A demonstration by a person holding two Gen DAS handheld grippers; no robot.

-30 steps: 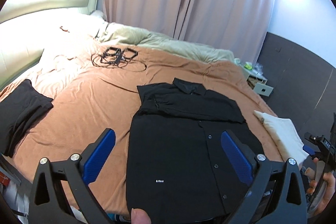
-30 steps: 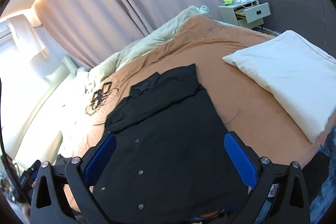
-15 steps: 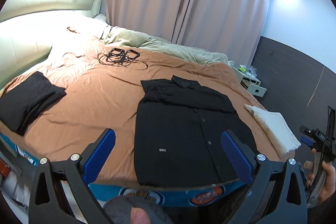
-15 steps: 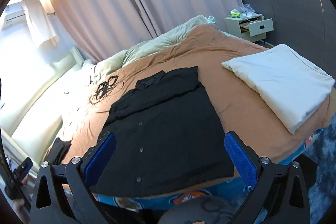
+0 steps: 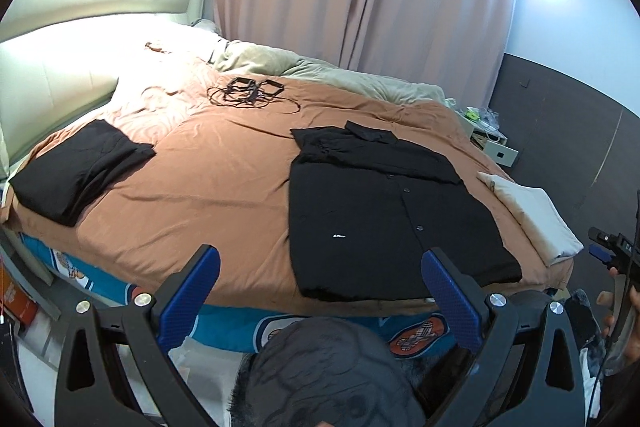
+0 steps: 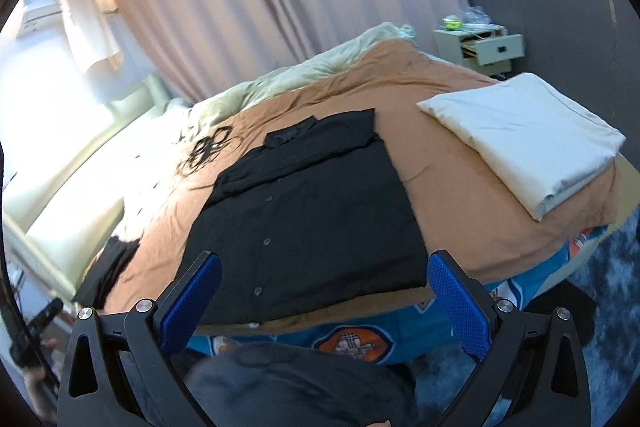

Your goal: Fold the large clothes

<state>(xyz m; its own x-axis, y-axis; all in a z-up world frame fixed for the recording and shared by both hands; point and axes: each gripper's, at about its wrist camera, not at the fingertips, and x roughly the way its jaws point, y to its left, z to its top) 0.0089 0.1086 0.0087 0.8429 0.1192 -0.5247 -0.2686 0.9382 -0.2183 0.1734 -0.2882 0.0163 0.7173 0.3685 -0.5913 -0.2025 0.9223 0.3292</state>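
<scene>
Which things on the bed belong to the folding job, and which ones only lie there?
Job:
black shirt
folded black garment

Lying about:
cream pillow
tangled black cables
green blanket

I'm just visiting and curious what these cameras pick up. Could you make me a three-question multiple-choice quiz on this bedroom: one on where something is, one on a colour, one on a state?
1. Where does the tangle of black cables lie?
A. On the bedside cabinet
B. On the bed, beyond the shirt
C. On the floor

2. What colour is the bedspread?
A. Grey
B. White
C. Orange-brown

3. How is the bedside cabinet's drawer?
A. Pulled open
B. Shut
C. Removed

Answers:
1 B: the cables rest on the bed past the black button shirt.
2 C: the bedspread is orange-brown.
3 A: the drawer juts out of the bedside cabinet.
</scene>
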